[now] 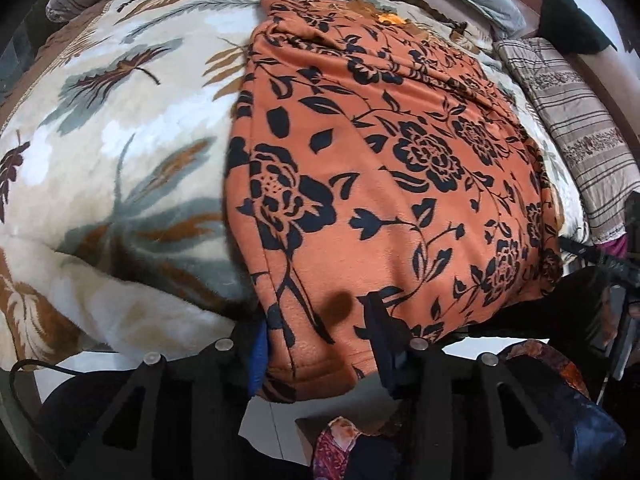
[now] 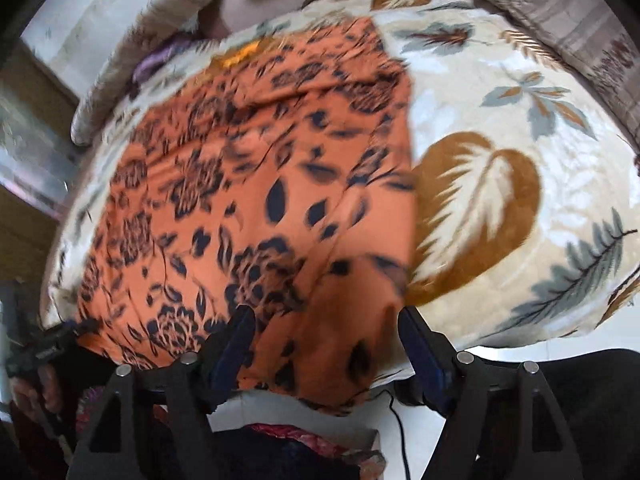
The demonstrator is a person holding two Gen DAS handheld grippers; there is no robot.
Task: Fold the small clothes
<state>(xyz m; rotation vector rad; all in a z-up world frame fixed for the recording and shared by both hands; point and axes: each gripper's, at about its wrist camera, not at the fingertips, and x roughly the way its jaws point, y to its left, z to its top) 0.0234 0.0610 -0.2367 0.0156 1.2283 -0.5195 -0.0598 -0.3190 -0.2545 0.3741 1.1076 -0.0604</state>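
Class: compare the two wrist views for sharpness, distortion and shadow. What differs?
Left wrist view: sharp; fisheye bows the orange floral garment and the leaf-print blanket; small dark shadow by the hem. Right wrist view: motion blur smears the garment's print; blanket leaves softer; same bowing.

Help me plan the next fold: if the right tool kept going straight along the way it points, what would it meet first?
Most likely the orange floral garment itself: its near hem already lies between the right tool's spread fingers, with the leaf-print blanket beneath it. The view is blurred, so depth is uncertain.
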